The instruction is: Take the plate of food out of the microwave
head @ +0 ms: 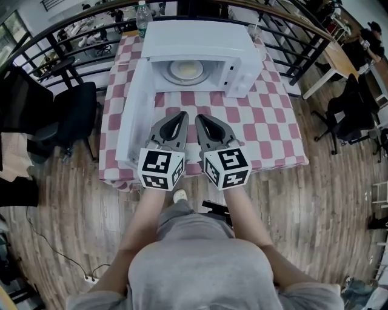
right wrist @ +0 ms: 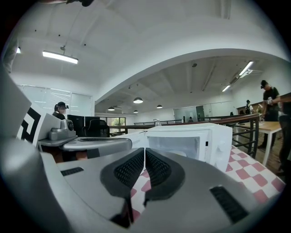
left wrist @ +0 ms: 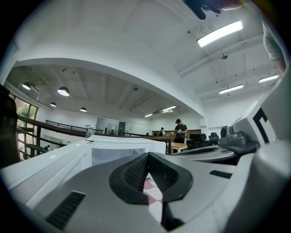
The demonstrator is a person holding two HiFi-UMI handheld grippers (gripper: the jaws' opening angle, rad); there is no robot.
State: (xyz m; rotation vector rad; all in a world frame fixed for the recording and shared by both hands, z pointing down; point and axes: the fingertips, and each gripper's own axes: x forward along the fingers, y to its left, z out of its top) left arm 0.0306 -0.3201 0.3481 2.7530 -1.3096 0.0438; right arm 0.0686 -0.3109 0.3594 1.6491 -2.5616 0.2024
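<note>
Head view — round pale plate (head: 185, 71), seemingly yellowish-centred.

Both forearms (head: 143, 223) are stretched forward, parallel. The left tool (head: 182, 115) and right tool (head: 199, 117) are held level, close together, jaws pressed shut with nothing between them.

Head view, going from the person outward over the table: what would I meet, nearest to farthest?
Person's grey top → left gripper and right gripper, side by side → checkered tablecloth → plate of food inside the open microwave → bottle behind it.
</note>
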